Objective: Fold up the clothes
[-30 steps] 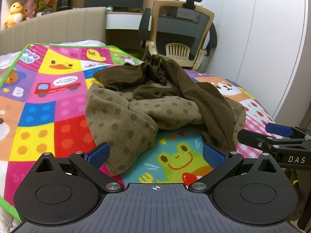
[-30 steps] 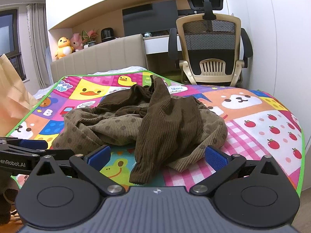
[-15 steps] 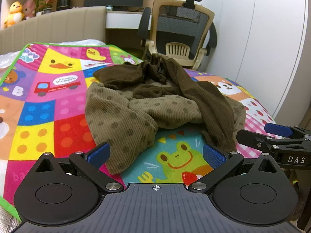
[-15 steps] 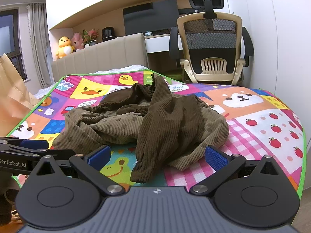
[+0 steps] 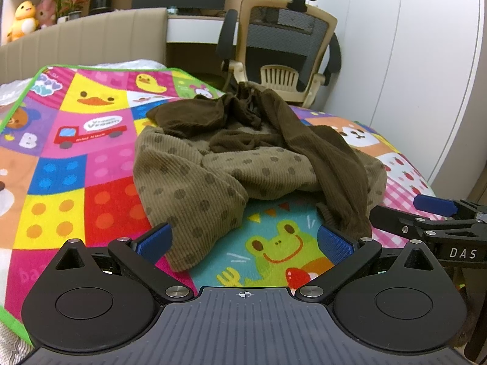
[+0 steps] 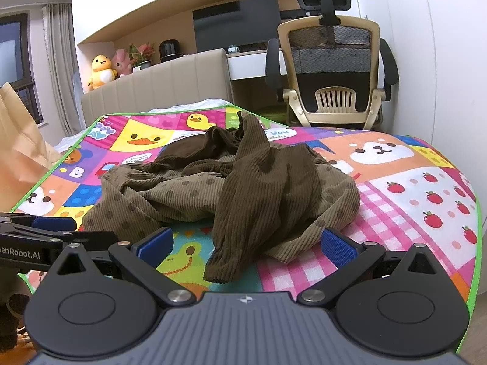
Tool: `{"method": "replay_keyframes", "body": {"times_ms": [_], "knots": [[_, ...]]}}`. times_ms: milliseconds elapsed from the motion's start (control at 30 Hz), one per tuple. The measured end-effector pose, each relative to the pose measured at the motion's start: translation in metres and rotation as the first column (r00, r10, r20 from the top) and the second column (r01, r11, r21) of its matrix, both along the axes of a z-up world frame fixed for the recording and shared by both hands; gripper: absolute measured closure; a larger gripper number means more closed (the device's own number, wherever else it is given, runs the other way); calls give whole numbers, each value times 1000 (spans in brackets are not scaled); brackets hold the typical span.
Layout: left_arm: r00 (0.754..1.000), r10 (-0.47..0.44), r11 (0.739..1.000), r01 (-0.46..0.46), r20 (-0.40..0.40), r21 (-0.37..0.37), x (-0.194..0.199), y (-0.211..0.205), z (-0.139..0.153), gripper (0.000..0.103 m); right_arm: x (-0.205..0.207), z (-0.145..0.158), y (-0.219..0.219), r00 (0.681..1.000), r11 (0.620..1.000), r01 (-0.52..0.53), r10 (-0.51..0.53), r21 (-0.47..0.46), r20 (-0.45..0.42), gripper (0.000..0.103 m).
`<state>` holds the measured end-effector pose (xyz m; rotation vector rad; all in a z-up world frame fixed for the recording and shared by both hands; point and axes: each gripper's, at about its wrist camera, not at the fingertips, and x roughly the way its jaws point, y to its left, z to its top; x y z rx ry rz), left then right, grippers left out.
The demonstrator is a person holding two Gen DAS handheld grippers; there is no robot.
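Left gripper [image 5: 243,241] spread wide in the left wrist view, blue pads [image 5: 153,240] apart, holding nothing, low over the frog square of the play mat [image 5: 61,164]. Just past the left pad, the near flap of a crumpled brown corduroy garment [image 5: 213,176], dotted and lighter on this side, darker above. Heaped mid-mat, long axis running left to right, one dark strip [image 5: 334,176] trailing down toward the right pad. Off to the right edge, the right gripper [image 5: 426,216] seen from the side, fingers apart, over the pink check. Behind, an office chair [image 5: 283,39], a padded headboard [image 5: 91,39], plush toys [image 5: 22,21] on the shelf. Right gripper [image 6: 246,245] likewise spread wide in the right wrist view, empty, pads either side of the dark strip's end [image 6: 222,267], whether touching it cannot be told. Garment [image 6: 231,182] here mostly dark, peaked toward the chair [image 6: 331,60]. Only here: a brown paper bag [image 6: 18,152] at the left, curtains [image 6: 57,60], apple squares on the mat [image 6: 426,188], and the left gripper [image 6: 45,228] at the left edge.
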<state>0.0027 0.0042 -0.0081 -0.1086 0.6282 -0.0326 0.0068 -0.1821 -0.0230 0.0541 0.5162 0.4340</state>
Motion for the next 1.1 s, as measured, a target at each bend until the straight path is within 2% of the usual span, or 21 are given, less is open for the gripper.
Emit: {"method": "replay_keyframes", "body": {"times_ms": [267, 400, 467, 600, 767, 900, 1033, 1100], "knots": [[1000, -1, 1000, 1, -6, -6, 5, 5, 3, 0, 2, 1, 0, 1000, 1000, -12, 12, -13, -1, 0], [998, -53, 994, 51, -15, -95, 29, 29, 17, 0, 18, 6, 0, 999, 999, -47, 46, -18, -14, 0], [998, -57, 990, 55, -10, -127, 47, 42, 26, 0, 37, 8, -1, 997, 998, -58, 58, 3, -47, 0], [1000, -2, 993, 1, -8, -118, 91, 66, 35, 0, 88, 0, -7, 986, 998, -17, 28, 69, -163, 0], [992, 53, 989, -68, -111, -134, 144, 97, 19, 0, 128, -21, -20, 945, 986, 33, 23, 164, -326, 0], [984, 41, 988, -66, -173, -138, 167, 110, 4, 0, 131, -30, -25, 934, 979, 42, 33, 200, -356, 0], [982, 12, 989, -38, -188, -140, 178, 115, -3, 0, 128, -33, -29, 931, 967, 77, 17, 243, -364, 0], [982, -4, 988, -25, -188, -152, 183, 119, -5, 0, 129, -30, -20, 932, 984, 36, 30, 176, -360, 0]]}}
